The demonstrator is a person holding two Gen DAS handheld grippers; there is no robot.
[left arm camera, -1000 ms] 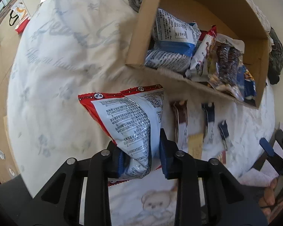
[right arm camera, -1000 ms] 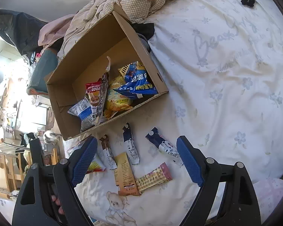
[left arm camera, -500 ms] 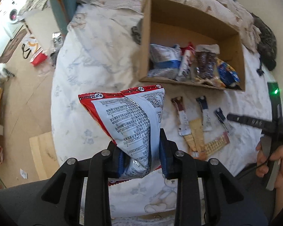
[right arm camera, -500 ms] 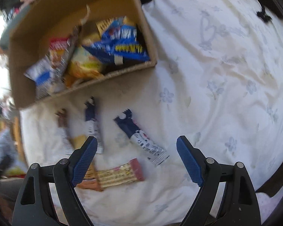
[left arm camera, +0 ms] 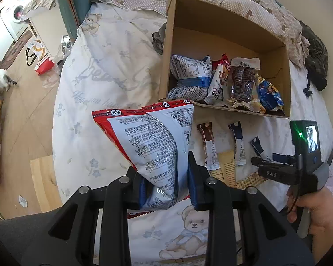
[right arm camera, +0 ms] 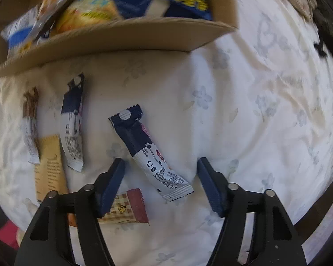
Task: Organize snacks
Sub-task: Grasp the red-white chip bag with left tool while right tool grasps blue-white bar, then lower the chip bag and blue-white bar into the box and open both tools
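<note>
Left tool [left arm camera: 166, 184] clamped on the lower end of a red-and-white snack bag [left arm camera: 151, 146], bag held up off the bed [left arm camera: 104, 77], top edge level with the near-left corner of the cardboard box [left arm camera: 168, 44]. Box sits on the far side of the bed, open face up, packed along its near wall with a blue-and-white packet [left arm camera: 191, 75], a dark sausage pack [left arm camera: 243, 82] and a blue-yellow bag [left arm camera: 269, 97]; the far half of the box interior shows bare cardboard. Right tool [right arm camera: 159, 177] wide open, low over the sheet, straddling the lower half of a navy-and-white bar [right arm camera: 148, 153] without touching it; gaps on both sides of the bar. That bar lies tilted, its near end right of a checkered red-ended bar [right arm camera: 126, 208] that runs partly under the left finger [right arm camera: 110, 188]. Left of it: another navy-and-white bar [right arm camera: 73, 122], a tan packet [right arm camera: 48, 168], a brown-and-white bar [right arm camera: 31, 124], all apart from the box's near wall [right arm camera: 122, 40]. Open sheet to the right of the bars. Right-wrist view is motion-blurred near the box.
</note>
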